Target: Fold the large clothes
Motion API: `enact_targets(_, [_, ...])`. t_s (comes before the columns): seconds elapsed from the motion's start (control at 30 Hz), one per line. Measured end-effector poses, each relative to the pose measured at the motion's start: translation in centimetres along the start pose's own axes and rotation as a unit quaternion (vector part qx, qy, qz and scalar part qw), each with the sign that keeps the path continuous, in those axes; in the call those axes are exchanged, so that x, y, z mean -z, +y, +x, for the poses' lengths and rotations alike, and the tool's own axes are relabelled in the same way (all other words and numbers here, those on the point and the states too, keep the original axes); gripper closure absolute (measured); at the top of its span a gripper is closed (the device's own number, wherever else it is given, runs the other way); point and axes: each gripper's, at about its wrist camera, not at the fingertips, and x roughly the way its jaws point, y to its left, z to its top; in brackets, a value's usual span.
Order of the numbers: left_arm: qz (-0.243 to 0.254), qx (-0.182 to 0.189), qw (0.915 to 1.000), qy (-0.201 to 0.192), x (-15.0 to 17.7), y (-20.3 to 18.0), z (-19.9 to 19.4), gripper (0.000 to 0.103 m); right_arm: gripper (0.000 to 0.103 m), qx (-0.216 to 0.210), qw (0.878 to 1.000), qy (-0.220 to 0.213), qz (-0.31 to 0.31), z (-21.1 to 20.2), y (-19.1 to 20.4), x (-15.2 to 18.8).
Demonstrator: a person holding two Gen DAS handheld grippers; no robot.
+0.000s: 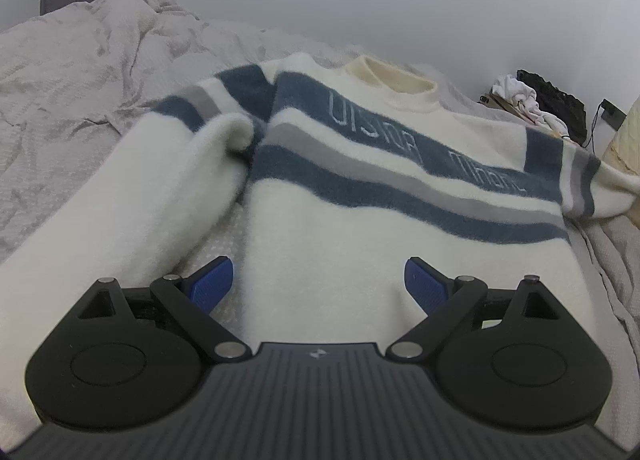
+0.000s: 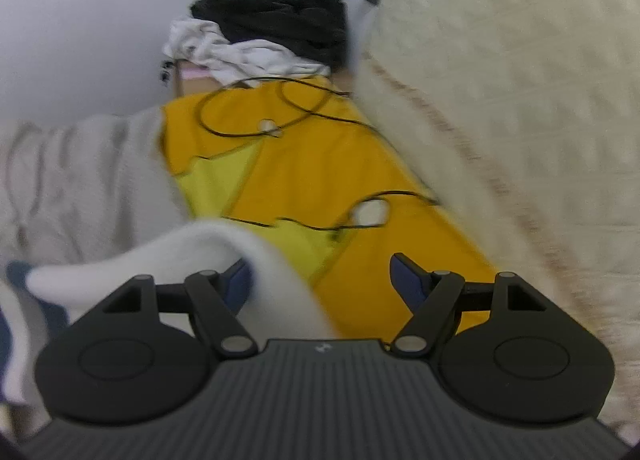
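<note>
Left wrist view, cream sweater (image 1: 360,220) flat, blue-grey stripes, left gripper (image 1: 320,284) spread, right gripper (image 2: 324,280) spread, view blurred, seemingly beside sleeve.

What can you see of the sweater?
The sweater is fluffy, cream-white knit with blue and grey chest bands, pale lettering on the upper blue band, and a cream ribbed collar. It lies flat, front up, on the crumpled bedding, collar pointing away from the left wrist camera. One sleeve lies beside the body; the other runs off toward the bed edge. The open left claw hovers over its hem.
</note>
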Motion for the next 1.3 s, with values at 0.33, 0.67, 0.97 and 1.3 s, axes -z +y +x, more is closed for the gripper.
enact_targets(0.33, [0.019, 0.005, 0.9998, -0.009, 0.4, -1.5, -0.8, 0.008, 0.032, 0.052, 0.998, -0.015, 0.041, -2.8, -5.0, 2.1])
enact_targets(0.67, [0.038, 0.031, 0.9985, -0.023, 0.0, -1.6, -3.0, 0.008, 0.032, -0.087, 0.995, -0.014, 0.037, -9.4, 3.3, 6.2])
enact_targets(0.97, [0.065, 0.068, 0.9944, -0.048, 1.7, -3.3, -7.5, 0.008, 0.032, -0.221, 0.972, -0.021, 0.075, -20.2, 11.7, 11.1])
enact_targets(1.3, [0.089, 0.132, 0.9872, -0.012, 5.0, -5.2, -9.6, 0.009, 0.031, -0.313, 0.938, -0.003, 0.15, -29.8, 15.3, 23.9])
